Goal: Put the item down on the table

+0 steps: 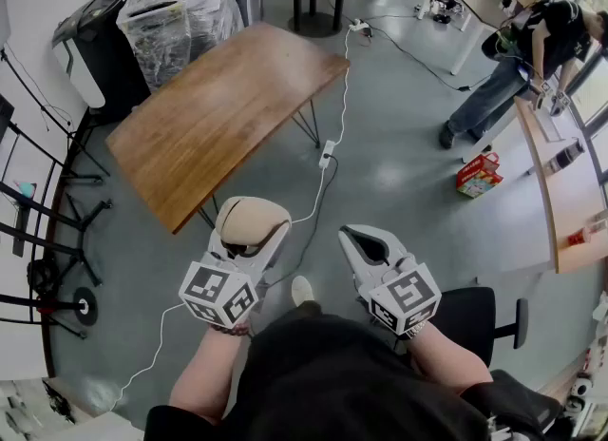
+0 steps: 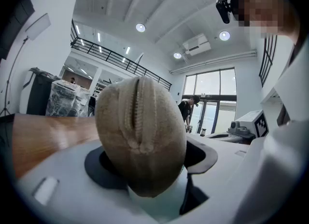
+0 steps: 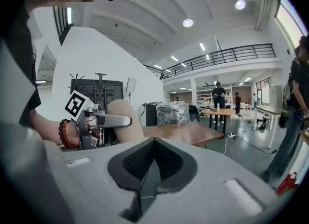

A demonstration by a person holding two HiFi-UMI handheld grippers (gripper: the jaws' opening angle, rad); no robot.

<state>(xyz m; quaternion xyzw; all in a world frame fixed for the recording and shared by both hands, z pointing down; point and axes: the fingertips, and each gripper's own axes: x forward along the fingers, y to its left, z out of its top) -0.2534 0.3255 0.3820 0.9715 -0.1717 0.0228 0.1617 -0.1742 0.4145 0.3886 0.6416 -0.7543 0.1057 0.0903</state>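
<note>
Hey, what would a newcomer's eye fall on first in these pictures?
The beige oval item with a zip-like seam, clamped between the jaws of the left gripper and filling the left gripper view. Next, the big wooden table, slanting across the grey floor just ahead of it. The right gripper beside it is shut and empty.

Left claw (image 1: 245, 238) gripping beige pouch (image 1: 253, 215), right claw (image 1: 359, 238) closed, empty, wooden table (image 1: 228, 111) just beyond

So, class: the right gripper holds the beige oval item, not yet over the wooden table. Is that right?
Not quite: the left gripper holds the beige oval item, not yet over the wooden table; the left gripper view shows it.
</note>
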